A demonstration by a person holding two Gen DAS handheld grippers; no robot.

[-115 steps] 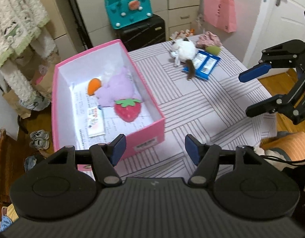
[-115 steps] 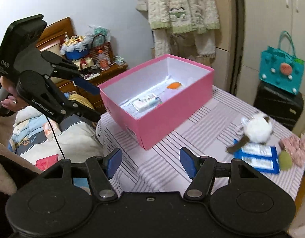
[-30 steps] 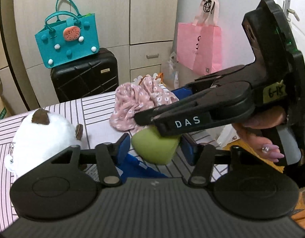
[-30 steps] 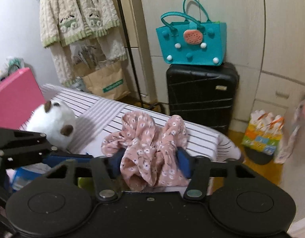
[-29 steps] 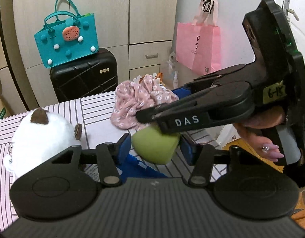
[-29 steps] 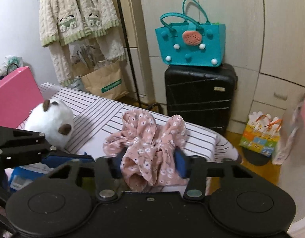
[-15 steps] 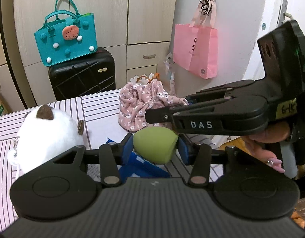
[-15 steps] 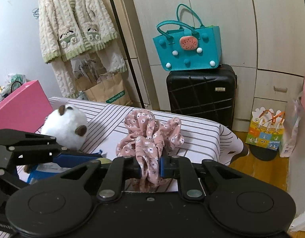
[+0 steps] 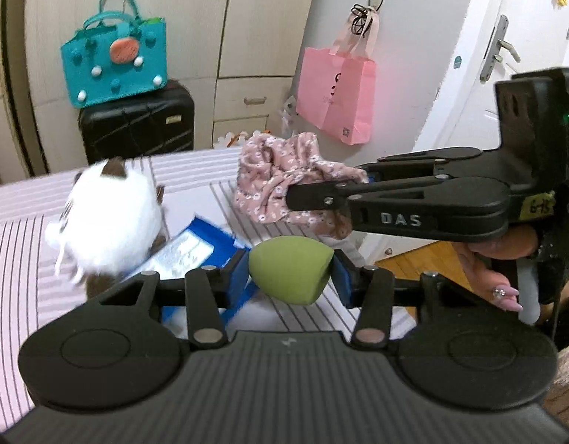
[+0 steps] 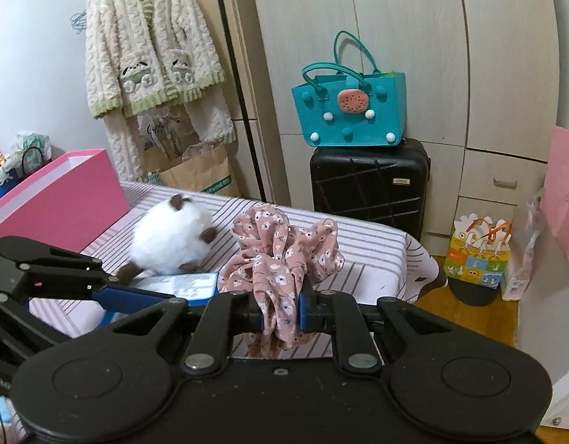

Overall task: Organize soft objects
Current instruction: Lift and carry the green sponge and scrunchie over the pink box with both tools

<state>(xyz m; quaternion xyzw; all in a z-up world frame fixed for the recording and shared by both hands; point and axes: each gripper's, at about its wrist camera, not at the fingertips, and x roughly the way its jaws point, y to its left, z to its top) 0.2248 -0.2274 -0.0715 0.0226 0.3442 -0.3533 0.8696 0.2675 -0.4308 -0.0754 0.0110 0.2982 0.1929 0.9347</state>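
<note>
My left gripper [image 9: 291, 277] is shut on a green soft sponge [image 9: 290, 275] and holds it above the striped table [image 9: 21, 222]. My right gripper [image 10: 280, 314] is shut on a pink floral scrunchie [image 10: 284, 255], lifted off the table; the scrunchie also shows in the left wrist view [image 9: 280, 181]. A white plush cat [image 9: 110, 218] lies on the table beside a blue packet [image 9: 195, 248]. The pink box [image 10: 58, 196] stands at the left in the right wrist view.
A black suitcase [image 10: 369, 185] with a teal bag [image 10: 351, 107] stands behind the table. A pink bag [image 9: 336, 96] hangs on the wall by a white door [image 9: 506, 55]. The table's edge [image 10: 406, 259] drops to a wooden floor at the right.
Both grippers have closed on their objects and lifted them. The scrunchie and the green sponge have risen off the table, and the plush cat looks blurred.
</note>
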